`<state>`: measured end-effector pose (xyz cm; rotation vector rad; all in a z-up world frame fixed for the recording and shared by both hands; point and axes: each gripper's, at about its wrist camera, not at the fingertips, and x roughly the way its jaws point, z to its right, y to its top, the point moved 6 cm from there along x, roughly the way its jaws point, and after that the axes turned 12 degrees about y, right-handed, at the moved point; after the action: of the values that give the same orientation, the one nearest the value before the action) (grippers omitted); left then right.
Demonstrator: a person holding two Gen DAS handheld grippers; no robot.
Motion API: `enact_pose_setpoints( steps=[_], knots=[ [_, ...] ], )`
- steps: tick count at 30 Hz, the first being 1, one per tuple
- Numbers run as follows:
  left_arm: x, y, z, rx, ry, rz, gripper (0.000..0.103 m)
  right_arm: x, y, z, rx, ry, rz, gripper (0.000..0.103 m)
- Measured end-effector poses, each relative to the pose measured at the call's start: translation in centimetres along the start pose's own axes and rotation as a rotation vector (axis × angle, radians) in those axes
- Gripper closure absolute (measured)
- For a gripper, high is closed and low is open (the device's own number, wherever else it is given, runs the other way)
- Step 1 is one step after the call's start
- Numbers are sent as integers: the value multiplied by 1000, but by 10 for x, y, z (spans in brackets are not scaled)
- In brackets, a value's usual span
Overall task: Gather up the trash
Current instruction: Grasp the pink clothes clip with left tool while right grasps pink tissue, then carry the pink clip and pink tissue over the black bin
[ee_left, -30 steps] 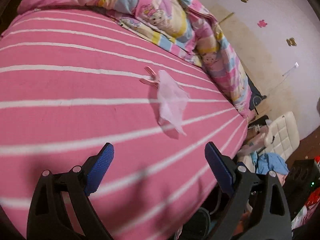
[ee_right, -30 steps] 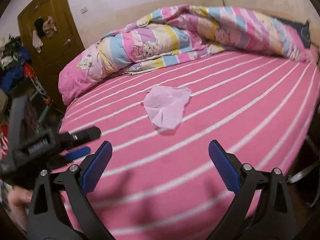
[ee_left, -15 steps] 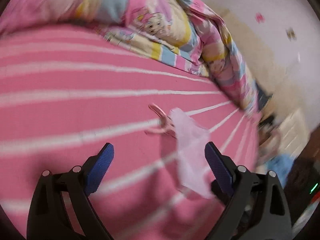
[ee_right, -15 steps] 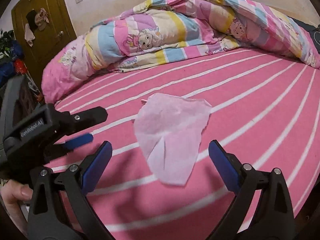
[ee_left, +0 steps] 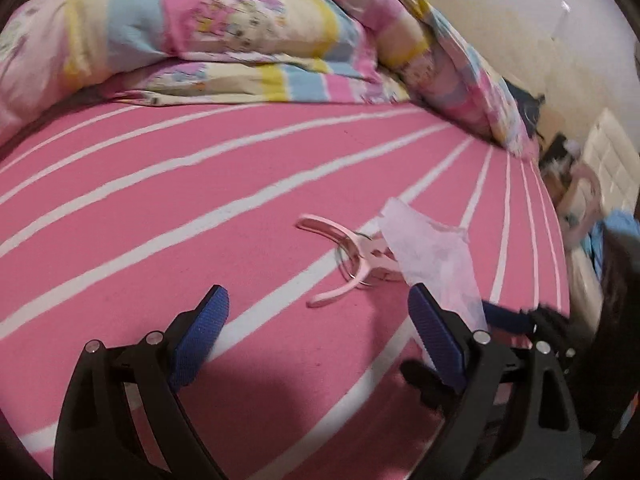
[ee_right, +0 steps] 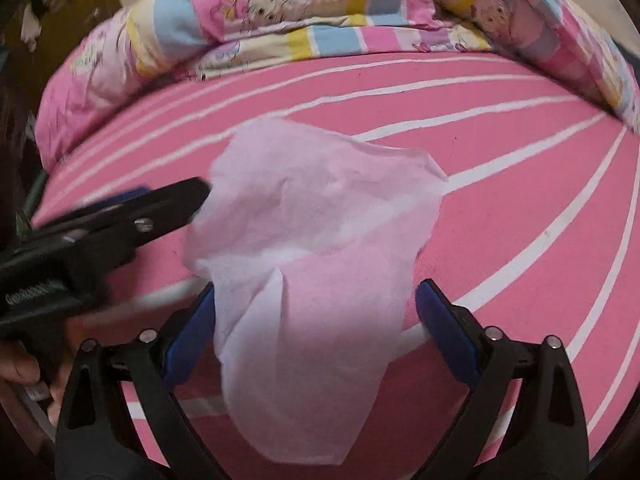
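Covering part of the pink clothes peg [ee_left: 352, 258], the tissue [ee_right: 316, 240] lies on the striped bed [ee_right: 520, 184] between the right gripper [ee_right: 316, 330]'s spread, closing jaws; the left gripper [ee_left: 316, 334] gapes beside it.

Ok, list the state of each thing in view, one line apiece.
Tissue: crumpled, lying loose on the bed, between the right tongs' open pads, not gripped.
Clothes peg: lying flat on the sheet, one end under the tissue.
Quilt: bunched up at the far side of the bed.
Right tongs: open, jaws have just been closing around the tissue.
Left tongs: open, empty, near the peg.
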<state>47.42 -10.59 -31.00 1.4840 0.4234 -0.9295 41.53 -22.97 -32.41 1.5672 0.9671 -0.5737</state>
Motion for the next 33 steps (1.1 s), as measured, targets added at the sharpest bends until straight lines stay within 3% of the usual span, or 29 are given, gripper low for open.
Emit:
enact_pose_setpoints(
  steps=[2,3,5,8,10,13,16,18,20,26,33],
  knots=[
    [3,2,2,6,-11,0,16,-2,0,6,-5,-17,3,38],
    [4,3,3,5,-23,-1,19,-2,1,8,-4,-23,3,43],
    [9,7,5,5,-27,-5,28,-3,0,14,2,-39,5,64],
    [16,10,12,41,-28,-12,41,-6,1,20,15,-42,7,84],
    [18,10,18,72,-30,-21,49,-7,2,23,28,-32,7,89],
    [20,8,22,94,-29,-27,58,-9,4,26,52,-9,6,90],
    [20,7,21,92,-35,-34,67,-10,4,25,54,10,4,97],
    [20,5,21,94,-22,-36,78,-12,3,25,60,24,8,100],
    [19,3,19,82,-9,-42,97,-15,3,24,68,42,14,100],
    [2,-7,15,35,7,-41,98,-24,6,14,76,89,37,101],
    [-46,-30,15,-75,-31,-76,99,-50,-2,-11,94,184,52,101]
  ],
)
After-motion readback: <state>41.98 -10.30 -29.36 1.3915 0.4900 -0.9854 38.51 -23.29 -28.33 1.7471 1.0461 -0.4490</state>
